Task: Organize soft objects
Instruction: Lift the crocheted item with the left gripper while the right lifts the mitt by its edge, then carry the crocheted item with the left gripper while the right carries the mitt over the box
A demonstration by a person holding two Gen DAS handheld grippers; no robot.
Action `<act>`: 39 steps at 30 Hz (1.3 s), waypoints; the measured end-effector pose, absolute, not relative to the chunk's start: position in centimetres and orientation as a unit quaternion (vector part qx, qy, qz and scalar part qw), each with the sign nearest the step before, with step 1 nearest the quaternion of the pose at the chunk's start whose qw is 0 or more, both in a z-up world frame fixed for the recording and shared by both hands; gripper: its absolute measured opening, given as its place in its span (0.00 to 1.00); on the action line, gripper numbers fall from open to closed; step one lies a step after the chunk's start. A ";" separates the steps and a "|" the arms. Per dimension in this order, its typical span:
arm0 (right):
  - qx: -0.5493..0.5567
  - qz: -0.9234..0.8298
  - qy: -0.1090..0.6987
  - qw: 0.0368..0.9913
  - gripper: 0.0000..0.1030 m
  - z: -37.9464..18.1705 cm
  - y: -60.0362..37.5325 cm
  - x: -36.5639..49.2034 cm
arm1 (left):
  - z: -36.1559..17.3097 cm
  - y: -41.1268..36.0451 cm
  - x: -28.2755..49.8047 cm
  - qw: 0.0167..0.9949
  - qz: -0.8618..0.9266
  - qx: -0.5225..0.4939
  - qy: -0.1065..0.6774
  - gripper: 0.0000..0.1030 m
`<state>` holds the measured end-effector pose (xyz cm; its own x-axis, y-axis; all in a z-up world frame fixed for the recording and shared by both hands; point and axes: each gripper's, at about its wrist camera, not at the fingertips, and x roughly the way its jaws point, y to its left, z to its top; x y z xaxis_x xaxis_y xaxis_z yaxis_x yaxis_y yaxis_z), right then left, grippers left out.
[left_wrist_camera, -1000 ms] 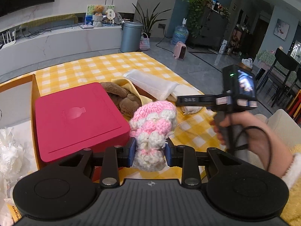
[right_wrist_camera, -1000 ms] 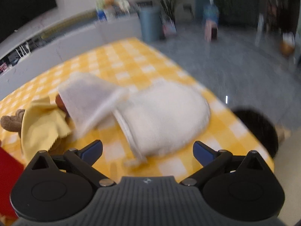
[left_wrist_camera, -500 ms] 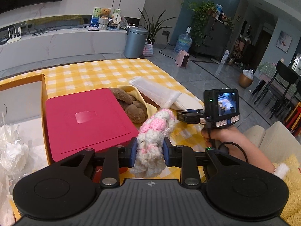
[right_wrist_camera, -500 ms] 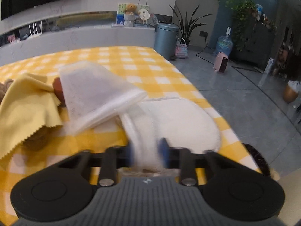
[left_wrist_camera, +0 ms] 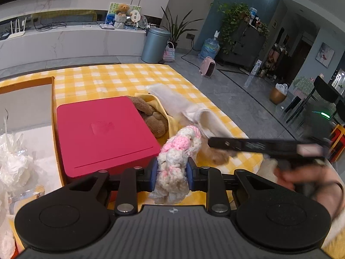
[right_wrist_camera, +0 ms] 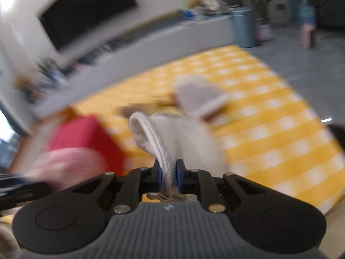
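Knit piece [left_wrist_camera: 175, 157] in left tongs [left_wrist_camera: 170, 173], beside red box [left_wrist_camera: 103, 133] edge.

Pink-white knitted piece [left_wrist_camera: 172, 168] and white padded mitt [right_wrist_camera: 172, 142] each hang pinched, lifted.

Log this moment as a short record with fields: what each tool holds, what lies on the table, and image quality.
left tool: shut on the pink and white knitted piece
right tool: shut on the piped edge of the white fabric pouch
table cover: yellow checked cloth
on the cloth: red box; brown plush toy on a yellow cloth, beside the box
right wrist view: heavily motion-blurred
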<state>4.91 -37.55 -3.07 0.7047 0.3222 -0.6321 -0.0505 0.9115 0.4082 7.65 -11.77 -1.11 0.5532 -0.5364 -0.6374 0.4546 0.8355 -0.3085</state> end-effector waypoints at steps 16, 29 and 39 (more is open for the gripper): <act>0.336 0.130 0.328 0.873 0.11 -3.9 -41.1 4.1 | -0.6 -12.4 7.1 0.885 -0.277 -0.039 0.371 0.29; 0.277 0.132 0.309 0.900 0.11 -2.0 -40.7 3.4 | 0.4 -12.7 6.1 0.892 -0.265 -0.031 0.366 0.29; 0.256 0.140 0.303 0.907 0.11 -1.6 -40.8 3.4 | 3.2 -14.5 4.3 0.906 -0.235 0.025 0.352 0.29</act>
